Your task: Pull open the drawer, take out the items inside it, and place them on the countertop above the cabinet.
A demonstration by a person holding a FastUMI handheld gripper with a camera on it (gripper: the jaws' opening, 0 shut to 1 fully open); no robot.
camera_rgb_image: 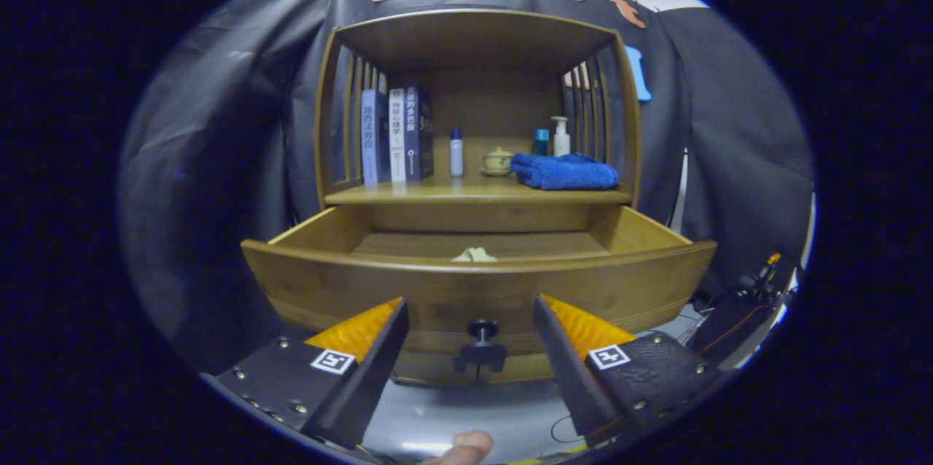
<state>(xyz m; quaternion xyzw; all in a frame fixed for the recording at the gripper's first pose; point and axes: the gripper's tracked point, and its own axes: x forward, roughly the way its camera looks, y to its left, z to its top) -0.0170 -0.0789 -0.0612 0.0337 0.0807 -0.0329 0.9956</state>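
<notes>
The claw is spread wide, its fingers either side of the drawer's knob without touching it. The drawer stands pulled open below the shelf. A pale item lies inside, just behind the front panel.

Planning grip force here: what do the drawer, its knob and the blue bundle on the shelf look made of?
Drawer: likely wood, smooth satin finish, visible grain. Knob: dark, hard, metal or plastic, unclear. Blue bundle: soft folded cloth, probably towel. The claw is open, knob between its fingers.
</notes>
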